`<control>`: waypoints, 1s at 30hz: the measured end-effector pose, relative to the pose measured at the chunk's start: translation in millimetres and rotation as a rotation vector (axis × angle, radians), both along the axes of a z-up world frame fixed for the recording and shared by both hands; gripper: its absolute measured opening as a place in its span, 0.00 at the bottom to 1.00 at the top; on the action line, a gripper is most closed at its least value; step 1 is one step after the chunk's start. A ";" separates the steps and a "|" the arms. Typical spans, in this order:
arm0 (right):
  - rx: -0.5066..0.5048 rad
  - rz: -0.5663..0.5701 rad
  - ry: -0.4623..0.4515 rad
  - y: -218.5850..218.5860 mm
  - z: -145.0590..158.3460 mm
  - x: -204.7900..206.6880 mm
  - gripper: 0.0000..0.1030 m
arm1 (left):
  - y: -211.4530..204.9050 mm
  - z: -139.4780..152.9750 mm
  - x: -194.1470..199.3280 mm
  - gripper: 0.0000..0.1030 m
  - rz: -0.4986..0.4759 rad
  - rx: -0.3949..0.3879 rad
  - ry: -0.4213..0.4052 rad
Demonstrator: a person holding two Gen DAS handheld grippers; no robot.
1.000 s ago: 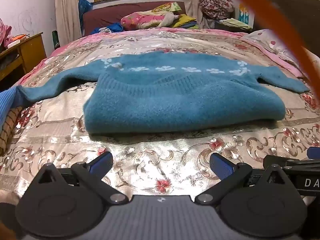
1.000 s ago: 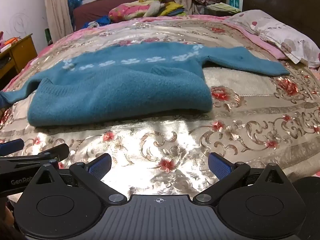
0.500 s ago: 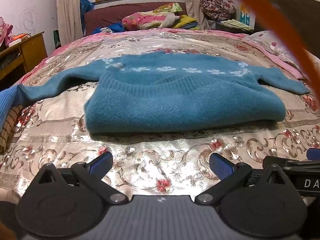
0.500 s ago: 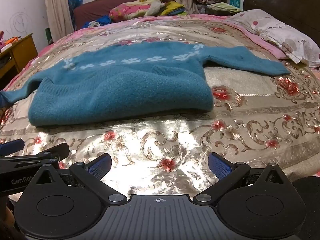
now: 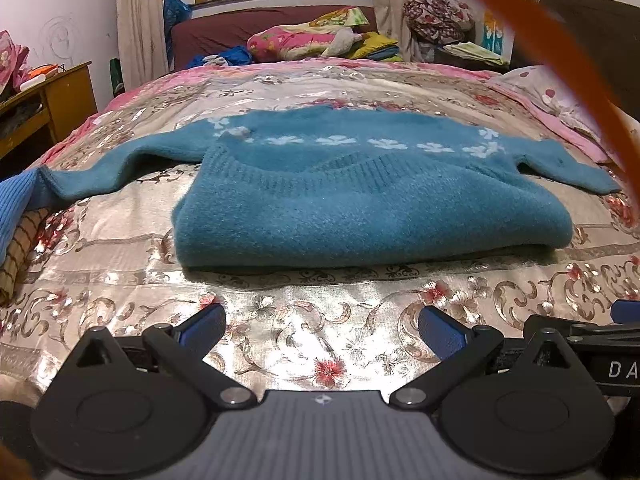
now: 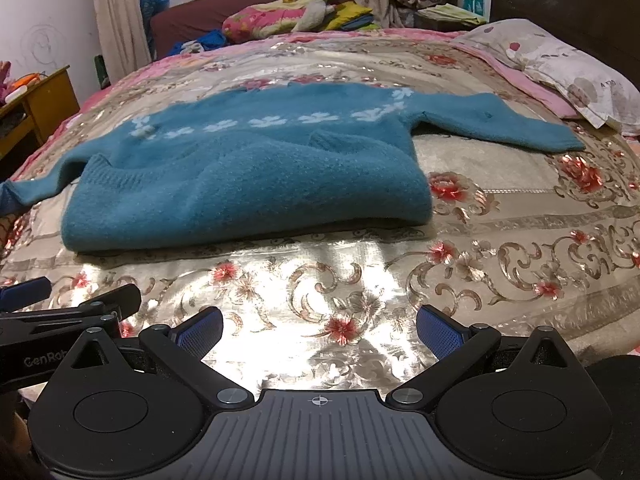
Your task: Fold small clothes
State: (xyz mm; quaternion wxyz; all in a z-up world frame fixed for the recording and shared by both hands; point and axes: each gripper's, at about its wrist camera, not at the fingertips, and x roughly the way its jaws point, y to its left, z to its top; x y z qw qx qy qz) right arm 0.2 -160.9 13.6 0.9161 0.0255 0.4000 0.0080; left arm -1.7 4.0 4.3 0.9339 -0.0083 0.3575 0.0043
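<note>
A teal knitted sweater [image 5: 360, 208] with white flowers lies on the bed, its lower half folded up over the chest and both sleeves spread out sideways. It also shows in the right wrist view [image 6: 248, 184]. My left gripper [image 5: 322, 330] is open and empty, above the bedspread in front of the sweater's near fold. My right gripper [image 6: 320, 330] is open and empty, also in front of the sweater, to the right of the left one. Each gripper's side shows at the edge of the other's view.
The floral bedspread [image 6: 500, 240] covers the bed. A pillow [image 6: 568, 76] lies at the right. Piled bedding [image 5: 312, 40] sits at the far end. A wooden desk [image 5: 52, 96] stands left. A striped cloth [image 5: 16, 252] lies at the left edge.
Both grippers have edged slightly closer to the sweater. Both stay open. The sweater has not moved.
</note>
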 end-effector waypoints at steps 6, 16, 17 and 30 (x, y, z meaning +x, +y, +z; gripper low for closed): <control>0.001 0.004 0.002 0.7 0.1 1.0 1.00 | 0.7 0.0 0.3 1.00 0.001 0.001 0.001; 0.001 0.013 0.004 2.9 -0.4 1.7 1.00 | 2.3 -0.4 -0.7 1.00 0.007 0.018 -0.007; 0.001 0.014 0.005 3.1 -0.3 2.0 1.00 | 2.1 -0.4 -0.6 1.00 0.007 0.017 -0.006; -0.010 0.028 0.005 7.6 1.4 6.3 1.00 | 5.9 1.0 2.0 1.00 0.014 0.019 -0.005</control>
